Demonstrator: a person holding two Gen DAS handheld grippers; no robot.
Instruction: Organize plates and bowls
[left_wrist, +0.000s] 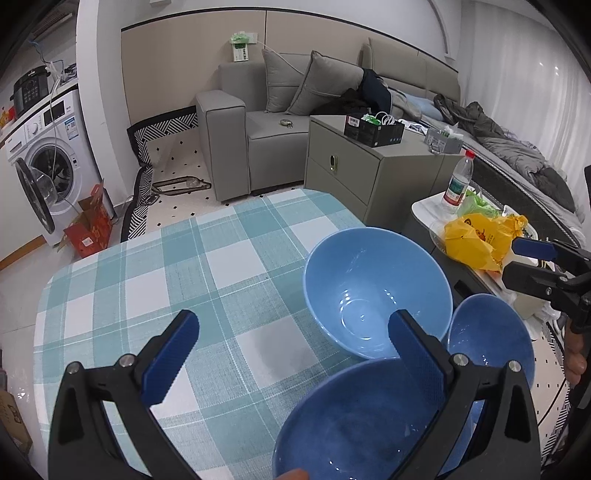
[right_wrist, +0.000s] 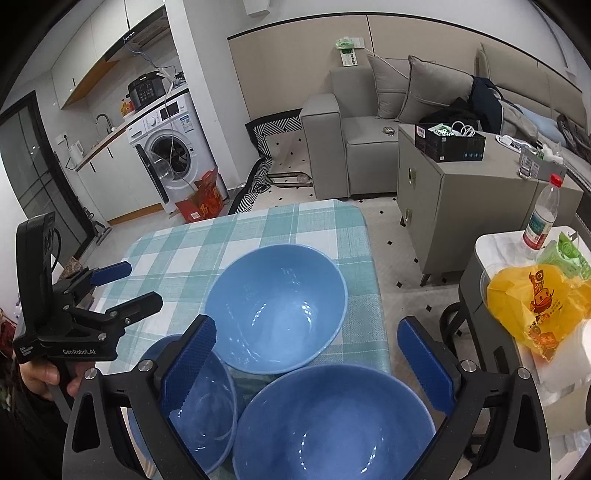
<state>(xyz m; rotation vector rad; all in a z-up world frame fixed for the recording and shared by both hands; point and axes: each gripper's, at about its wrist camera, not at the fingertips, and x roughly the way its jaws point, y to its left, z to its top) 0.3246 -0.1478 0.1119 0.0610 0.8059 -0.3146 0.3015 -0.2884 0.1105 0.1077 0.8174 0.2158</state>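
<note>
Three blue bowls stand close together, upright and empty, on the checked tablecloth (left_wrist: 147, 288). In the left wrist view the far bowl (left_wrist: 376, 291) is in the middle, another bowl (left_wrist: 491, 343) is to its right, and a third bowl (left_wrist: 351, 424) lies under my right finger. My left gripper (left_wrist: 293, 356) is open and holds nothing. The right wrist view shows the far bowl (right_wrist: 277, 306), a near bowl (right_wrist: 332, 424) and a smaller bowl (right_wrist: 199, 413) at the left. Above them my right gripper (right_wrist: 306, 365) is open and empty. Each gripper appears in the other view: right gripper (left_wrist: 524, 260), left gripper (right_wrist: 133, 284).
The bowls sit near the table's right edge (right_wrist: 376, 295). Beside it stands a low side table (right_wrist: 491, 251) with a yellow bag (right_wrist: 535, 302) and a water bottle (right_wrist: 541, 218). Behind it stand a grey cabinet (right_wrist: 461, 192), a sofa (right_wrist: 369, 122) and a washing machine (right_wrist: 173, 147).
</note>
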